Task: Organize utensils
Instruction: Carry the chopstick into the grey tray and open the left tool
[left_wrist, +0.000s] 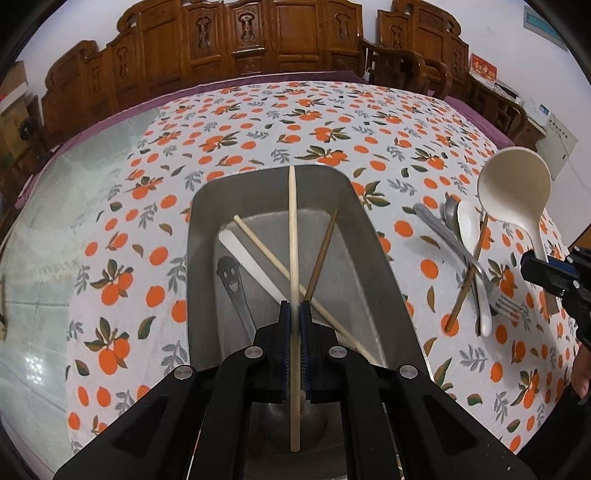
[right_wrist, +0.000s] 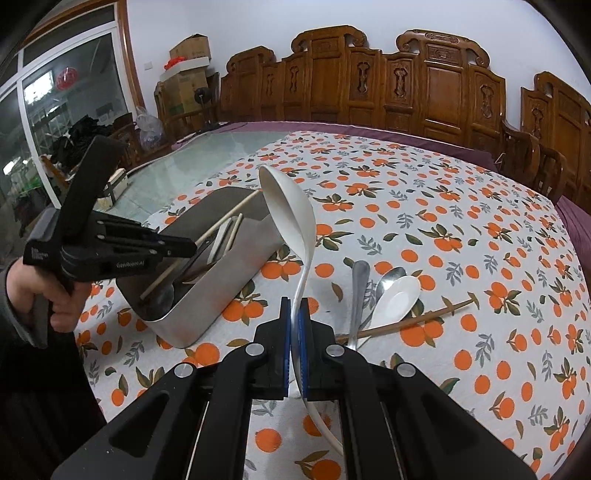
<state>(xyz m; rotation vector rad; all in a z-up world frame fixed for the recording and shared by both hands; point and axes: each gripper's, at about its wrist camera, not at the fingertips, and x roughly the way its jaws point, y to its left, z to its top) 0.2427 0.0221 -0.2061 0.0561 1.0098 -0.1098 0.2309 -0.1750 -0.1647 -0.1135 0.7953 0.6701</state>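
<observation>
My left gripper (left_wrist: 294, 307) is shut on a pale chopstick (left_wrist: 293, 229), held lengthwise over the metal tray (left_wrist: 373, 236). In the tray lie another pale chopstick (left_wrist: 258, 243), a brown chopstick (left_wrist: 323, 254), a white flat utensil (left_wrist: 245, 258) and a dark smiley spoon (left_wrist: 231, 277). My right gripper (right_wrist: 294, 308) is shut on the handle of a white ladle (right_wrist: 290, 210), raised above the cloth just right of the tray (right_wrist: 207, 310). The left gripper (right_wrist: 190, 245) hangs over the tray in the right wrist view.
Loose on the orange-print tablecloth (right_wrist: 480, 258), right of the tray, lie a fork (right_wrist: 359, 291), a metal spoon (right_wrist: 392, 276), a white ceramic spoon (right_wrist: 398, 295) and a brown chopstick (right_wrist: 424, 317). Carved wooden chairs (right_wrist: 436, 85) line the far side. Bare glass tabletop (right_wrist: 207, 162) lies to the left.
</observation>
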